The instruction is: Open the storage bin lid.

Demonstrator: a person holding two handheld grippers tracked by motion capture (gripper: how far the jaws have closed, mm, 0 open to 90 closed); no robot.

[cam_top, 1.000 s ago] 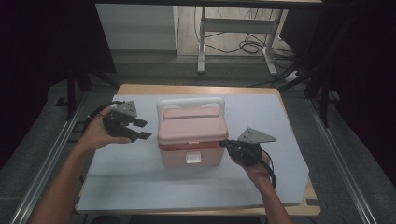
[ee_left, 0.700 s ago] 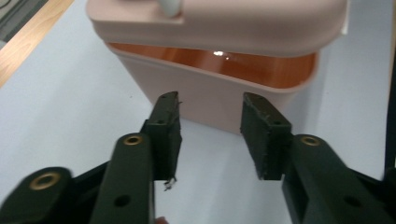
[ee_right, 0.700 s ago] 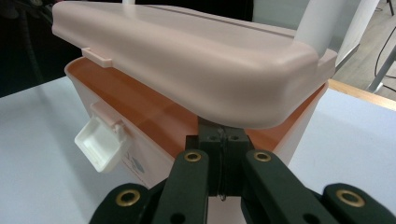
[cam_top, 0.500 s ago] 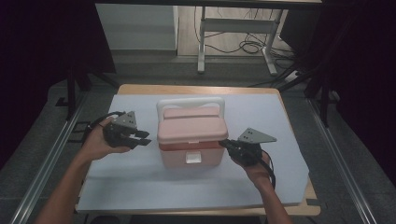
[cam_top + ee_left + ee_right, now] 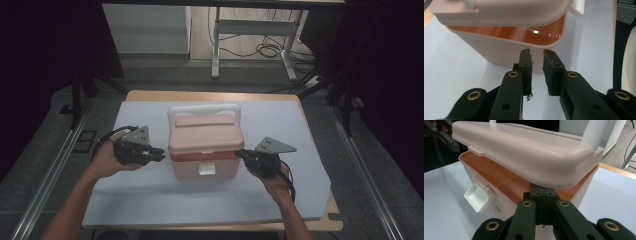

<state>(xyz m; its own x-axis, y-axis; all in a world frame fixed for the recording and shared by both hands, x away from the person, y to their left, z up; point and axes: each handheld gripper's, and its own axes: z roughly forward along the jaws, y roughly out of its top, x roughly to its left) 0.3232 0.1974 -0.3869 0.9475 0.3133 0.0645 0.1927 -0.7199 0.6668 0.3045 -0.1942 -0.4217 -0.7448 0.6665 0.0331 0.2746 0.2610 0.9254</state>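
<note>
High view: pink box (image 5: 204, 150) sits mid desk (image 5: 310, 165), left claw (image 5: 159, 155) & right claw (image 5: 241, 154) flanking it. Left gripper view: claw just been closing, narrow gap, nothing between, box just ahead. Right gripper view: claw clenched, tips under raised lid (image 5: 529, 160).

Pink box (image 5: 202, 150) between both tools

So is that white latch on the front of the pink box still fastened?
No: in the right gripper view the white latch hangs open off the pink box, and the lid sits raised above the rim.
</note>
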